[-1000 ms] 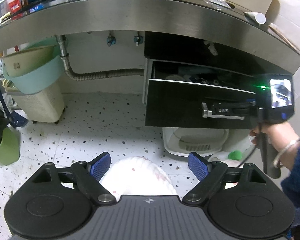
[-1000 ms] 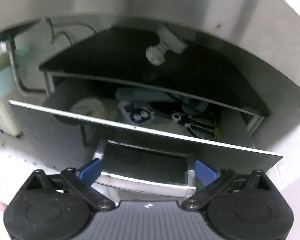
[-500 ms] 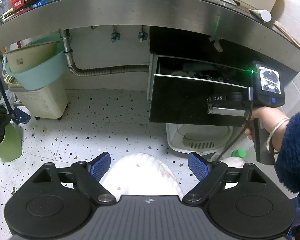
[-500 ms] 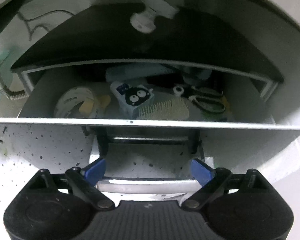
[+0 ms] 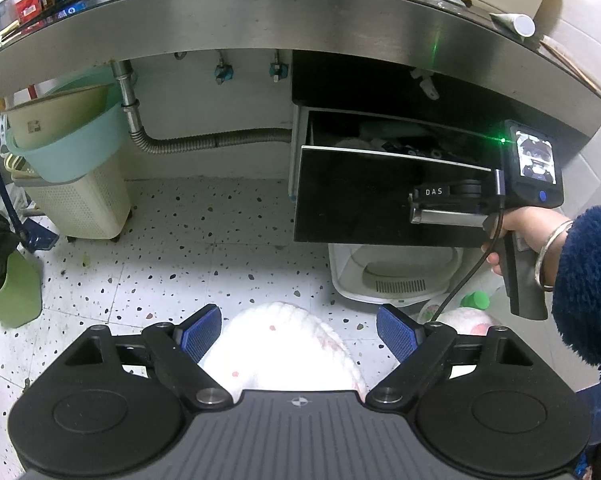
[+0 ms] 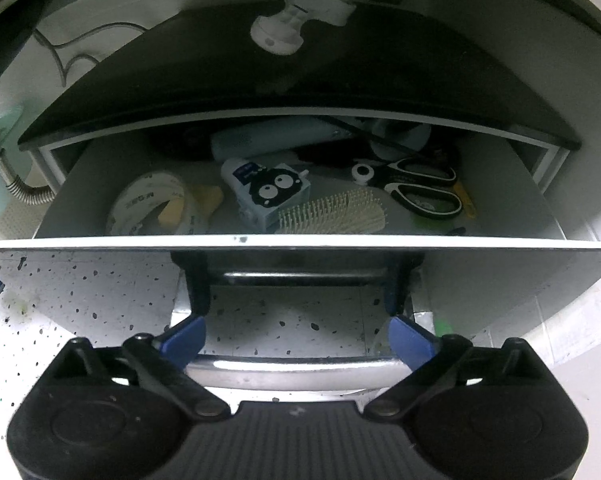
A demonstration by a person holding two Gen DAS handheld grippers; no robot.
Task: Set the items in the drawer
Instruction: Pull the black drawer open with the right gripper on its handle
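Note:
A black-fronted drawer [image 5: 364, 200] under the steel counter stands partly pulled out. My right gripper [image 6: 298, 338] is open, its blue pads either side of the drawer's metal handle [image 6: 296, 372]; it also shows at the handle in the left wrist view [image 5: 452, 204]. Inside the drawer lie a tape roll [image 6: 152, 204], a small carton with cartoon eyes [image 6: 268, 192], a hairbrush [image 6: 336, 212], scissors [image 6: 424, 188] and a pale blue tube [image 6: 276, 136]. My left gripper [image 5: 298, 334] is open and empty, low over the floor, well back from the drawer.
A steel counter edge [image 5: 300, 12] overhangs the drawer. Stacked basins on a cream basket [image 5: 72, 160] and a green bin [image 5: 12, 292] stand at left. A white tub [image 5: 396, 276] sits on the floor under the drawer. A white fluffy slipper [image 5: 284, 352] is below my left gripper.
The drawer has come further out, showing more of its contents. My right gripper stayed at the handle and levelled out. My left gripper drew back and rose slightly.

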